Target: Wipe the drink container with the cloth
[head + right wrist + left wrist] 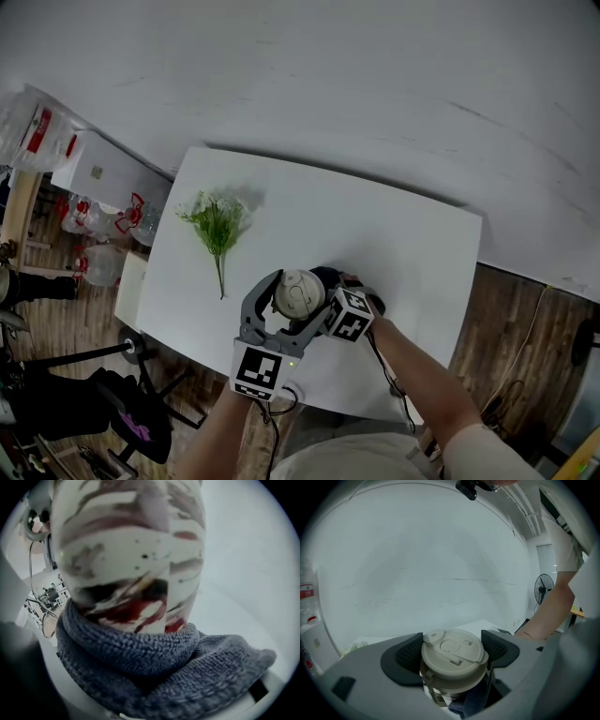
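Two jobs here: the left hand-held gripper [452, 649] clamps the drink container [131, 550] by its top to steady it, while the right hand-held gripper [154, 688] squeezes the cloth [140, 653] against its side for wiping.

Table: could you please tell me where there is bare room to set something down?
Free: the right half of the table, between the drink container and the right edge, and the far strip behind the green sprig. Crowded: near edge, around that container and the cloth.

Left claw [452, 654]: grey body, black ribbed pads [408, 656]. Black-white marker cube [257, 368] at its 6 o'clock. Pale short sleeve [487, 452].
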{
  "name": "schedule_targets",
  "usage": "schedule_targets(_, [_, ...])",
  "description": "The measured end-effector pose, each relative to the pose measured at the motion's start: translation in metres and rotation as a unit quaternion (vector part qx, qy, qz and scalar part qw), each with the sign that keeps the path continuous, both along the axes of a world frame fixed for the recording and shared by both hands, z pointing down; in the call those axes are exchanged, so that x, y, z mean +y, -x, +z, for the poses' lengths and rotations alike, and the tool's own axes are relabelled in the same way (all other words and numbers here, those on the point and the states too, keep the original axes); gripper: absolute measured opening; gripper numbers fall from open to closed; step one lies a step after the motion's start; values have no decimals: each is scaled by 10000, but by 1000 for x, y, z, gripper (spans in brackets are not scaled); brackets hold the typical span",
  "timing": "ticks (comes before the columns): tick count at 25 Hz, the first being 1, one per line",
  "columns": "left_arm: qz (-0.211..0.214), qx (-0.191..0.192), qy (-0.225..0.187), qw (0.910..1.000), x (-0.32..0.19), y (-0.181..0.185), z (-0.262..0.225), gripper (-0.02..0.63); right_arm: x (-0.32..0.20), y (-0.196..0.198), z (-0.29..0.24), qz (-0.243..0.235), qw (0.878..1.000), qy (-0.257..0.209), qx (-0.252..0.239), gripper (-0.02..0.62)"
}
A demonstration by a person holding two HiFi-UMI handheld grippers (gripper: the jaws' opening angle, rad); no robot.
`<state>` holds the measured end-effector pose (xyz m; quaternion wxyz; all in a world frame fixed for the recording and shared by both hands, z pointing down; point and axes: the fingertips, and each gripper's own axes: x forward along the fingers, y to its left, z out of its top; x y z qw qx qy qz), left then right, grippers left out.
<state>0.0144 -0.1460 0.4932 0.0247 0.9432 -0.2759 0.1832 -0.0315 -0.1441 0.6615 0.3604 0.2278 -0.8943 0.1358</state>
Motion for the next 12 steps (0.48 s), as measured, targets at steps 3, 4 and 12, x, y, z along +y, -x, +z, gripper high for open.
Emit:
schedule_targets(3, [-24,-6,15,10000,0,0,1,403,1,0,0,139,9998,109,111,376])
schedule_targets(4, [-44,-10,23,10000,0,0,1,402,2,-1,1,203,9995,152,161,374])
schedule_targets(12, [-159,-29,38,9999,0,2,3,402,20,-23,3,602,9955,485,546,279])
